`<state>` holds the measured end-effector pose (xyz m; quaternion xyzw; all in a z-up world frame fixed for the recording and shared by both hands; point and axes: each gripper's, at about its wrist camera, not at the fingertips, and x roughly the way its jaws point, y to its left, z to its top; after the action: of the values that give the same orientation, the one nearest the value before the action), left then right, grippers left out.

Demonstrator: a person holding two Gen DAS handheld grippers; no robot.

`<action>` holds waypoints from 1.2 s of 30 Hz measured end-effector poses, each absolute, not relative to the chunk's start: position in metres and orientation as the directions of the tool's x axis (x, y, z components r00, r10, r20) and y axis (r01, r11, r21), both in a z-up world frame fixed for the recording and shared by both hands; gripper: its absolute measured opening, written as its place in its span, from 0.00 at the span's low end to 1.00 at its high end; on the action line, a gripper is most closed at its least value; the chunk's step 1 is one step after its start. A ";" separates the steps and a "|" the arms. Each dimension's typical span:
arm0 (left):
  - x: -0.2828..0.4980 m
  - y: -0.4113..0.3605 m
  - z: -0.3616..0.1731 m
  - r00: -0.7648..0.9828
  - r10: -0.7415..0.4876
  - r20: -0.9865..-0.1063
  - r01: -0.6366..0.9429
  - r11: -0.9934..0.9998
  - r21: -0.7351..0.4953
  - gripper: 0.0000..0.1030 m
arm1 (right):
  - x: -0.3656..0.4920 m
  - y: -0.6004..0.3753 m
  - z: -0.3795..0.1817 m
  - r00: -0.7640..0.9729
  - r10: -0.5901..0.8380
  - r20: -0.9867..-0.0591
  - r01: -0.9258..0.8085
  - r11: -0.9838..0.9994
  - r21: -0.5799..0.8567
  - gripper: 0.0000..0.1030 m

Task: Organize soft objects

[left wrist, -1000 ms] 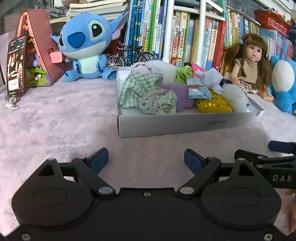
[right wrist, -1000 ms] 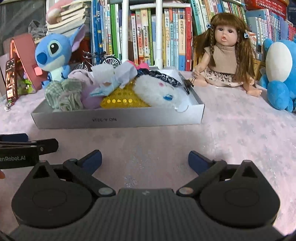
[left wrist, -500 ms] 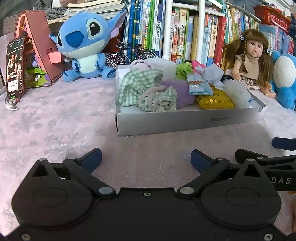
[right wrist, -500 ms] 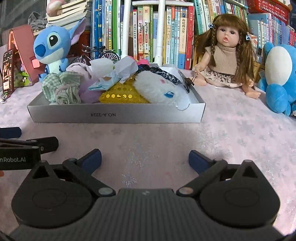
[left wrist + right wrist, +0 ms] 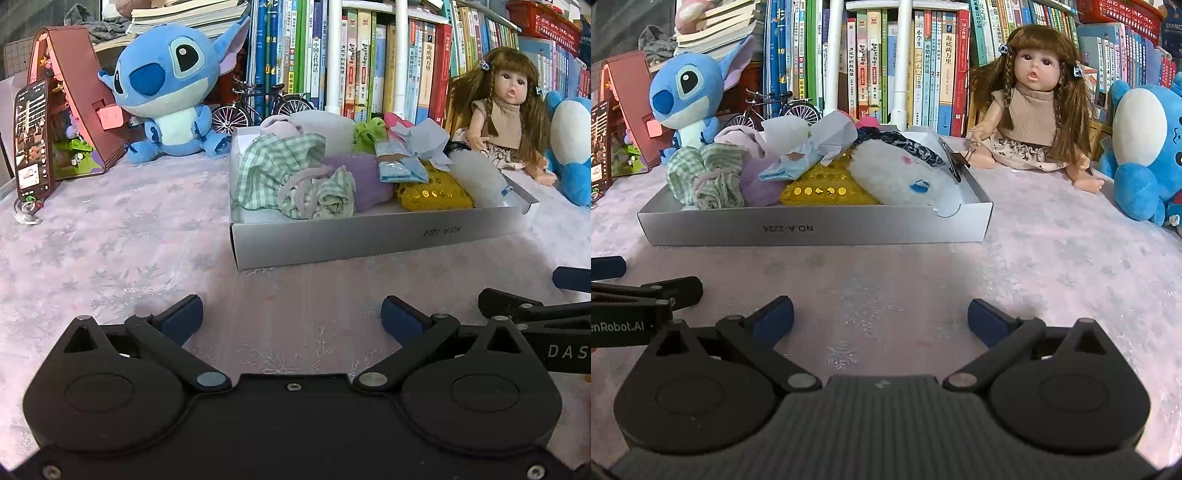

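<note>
Holding both tongs wide and empty, I keep my left gripper (image 5: 291, 314) and right gripper (image 5: 881, 314) low over the pale pink patterned tablecloth (image 5: 1052, 266). Straight ahead, well apart from either, sits the shallow grey cardboard box (image 5: 812, 232), long side facing me, about equally near both hands. Inside it lie a green checked cloth (image 5: 275, 168), a purple fabric bundle (image 5: 365, 177), a gold sequinned pouch (image 5: 432, 192) and a white fluffy plush (image 5: 897, 173).
</note>
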<state>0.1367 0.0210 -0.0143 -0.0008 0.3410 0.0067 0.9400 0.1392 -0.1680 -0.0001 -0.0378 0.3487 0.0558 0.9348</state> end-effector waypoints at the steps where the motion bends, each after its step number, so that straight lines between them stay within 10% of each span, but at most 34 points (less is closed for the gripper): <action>1: 0.137 0.021 -0.014 0.767 0.012 -0.641 -0.013 1.000 0.004 1.00 | 0.139 -0.168 0.000 0.751 0.078 -0.656 -0.131 0.991 -0.032 1.00; 36: 0.138 0.020 -0.014 0.767 0.019 -0.642 -0.019 1.000 0.007 1.00 | 0.139 -0.168 0.000 0.750 0.078 -0.656 -0.131 0.991 -0.032 1.00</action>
<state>0.1376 0.0200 -0.0142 -0.0001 0.3414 0.0101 0.9399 0.1393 -0.1681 -0.0002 -0.0378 0.3488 0.0558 0.9348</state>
